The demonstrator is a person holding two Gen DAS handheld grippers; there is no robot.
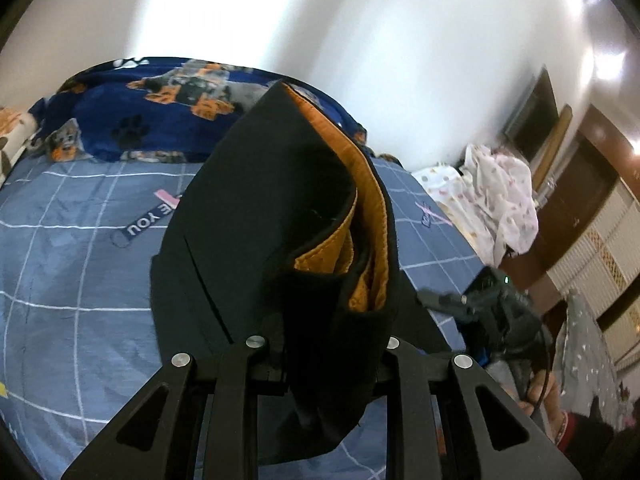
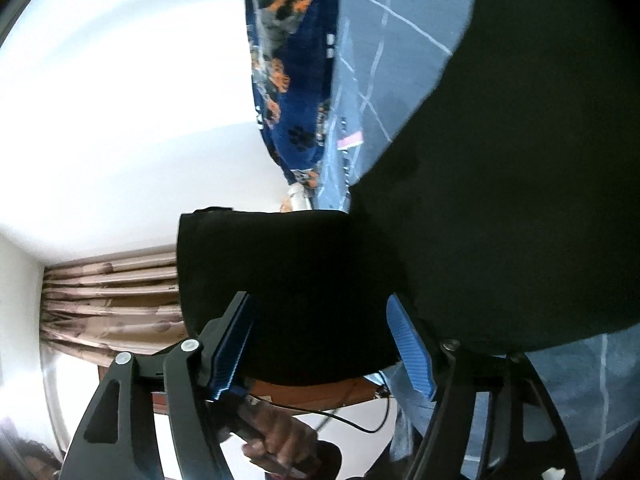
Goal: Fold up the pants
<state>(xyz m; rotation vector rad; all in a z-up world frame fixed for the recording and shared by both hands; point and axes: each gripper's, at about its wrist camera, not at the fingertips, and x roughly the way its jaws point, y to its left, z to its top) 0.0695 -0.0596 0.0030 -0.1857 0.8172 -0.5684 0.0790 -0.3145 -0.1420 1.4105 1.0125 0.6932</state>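
Note:
The pants [image 1: 260,208] are black with an orange lining [image 1: 360,200]. In the left wrist view they hang bunched over my left gripper [image 1: 324,352], which is shut on their cloth; the fingertips are hidden by the fabric. In the right wrist view the pants [image 2: 500,200] fill the right and middle. My right gripper [image 2: 324,344] has its blue pads [image 2: 412,348] spread wide, with the black cloth lying between and beyond them. The right gripper also shows in the left wrist view [image 1: 492,304], beside the pants.
The bed has a blue checked sheet [image 1: 72,272] and a dark blue paw-print blanket [image 1: 160,112] at its far end. A white floral cloth [image 1: 500,196] lies at the right. A brown curtain [image 2: 112,300] and a white wall are behind.

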